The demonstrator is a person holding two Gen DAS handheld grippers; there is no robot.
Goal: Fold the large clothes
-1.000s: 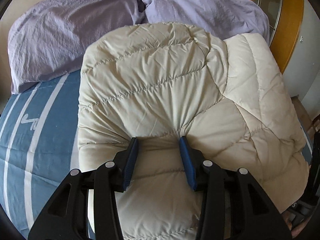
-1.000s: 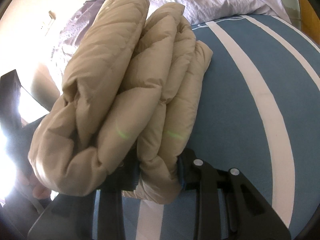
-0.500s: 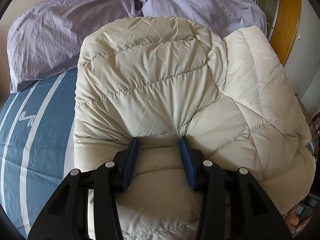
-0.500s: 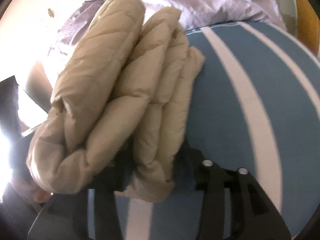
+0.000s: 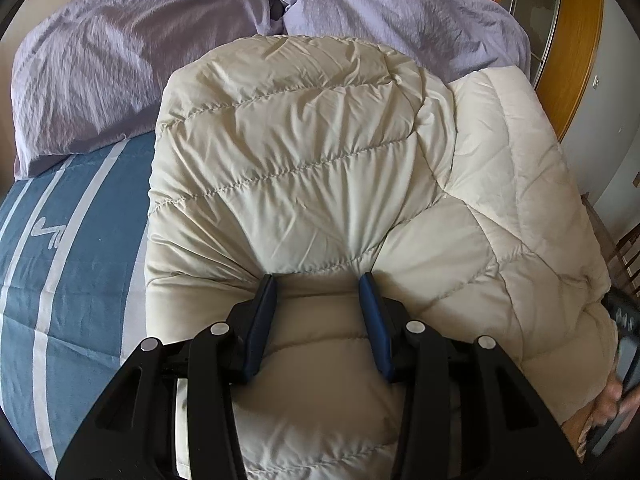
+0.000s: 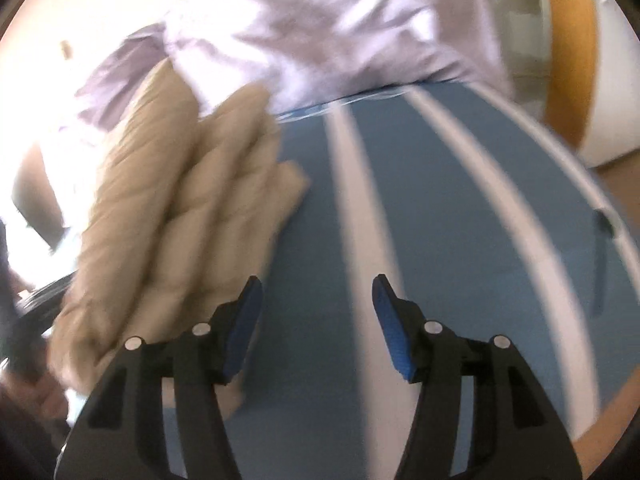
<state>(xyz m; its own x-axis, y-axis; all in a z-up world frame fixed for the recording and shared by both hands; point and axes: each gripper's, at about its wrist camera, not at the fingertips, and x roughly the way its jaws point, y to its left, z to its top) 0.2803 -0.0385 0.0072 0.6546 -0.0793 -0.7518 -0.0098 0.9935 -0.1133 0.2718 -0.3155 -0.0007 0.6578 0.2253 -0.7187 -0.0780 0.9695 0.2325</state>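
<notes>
Since a second ago the right gripper (image 6: 316, 292) has let go of the folded beige down jacket (image 5: 304, 184) and pulled clear; its jaws are opening with nothing between them, only the blue-and-white striped bedsheet (image 6: 448, 208) beyond. That bedsheet carries the jacket, which lies folded in puffy layers, its far edge against the lilac pillows (image 5: 132, 60). The left gripper (image 5: 318, 292) has stayed put, its blue pads (image 5: 262, 320) pressed into a bunched roll of jacket at the near edge. The right wrist view is blurred.
</notes>
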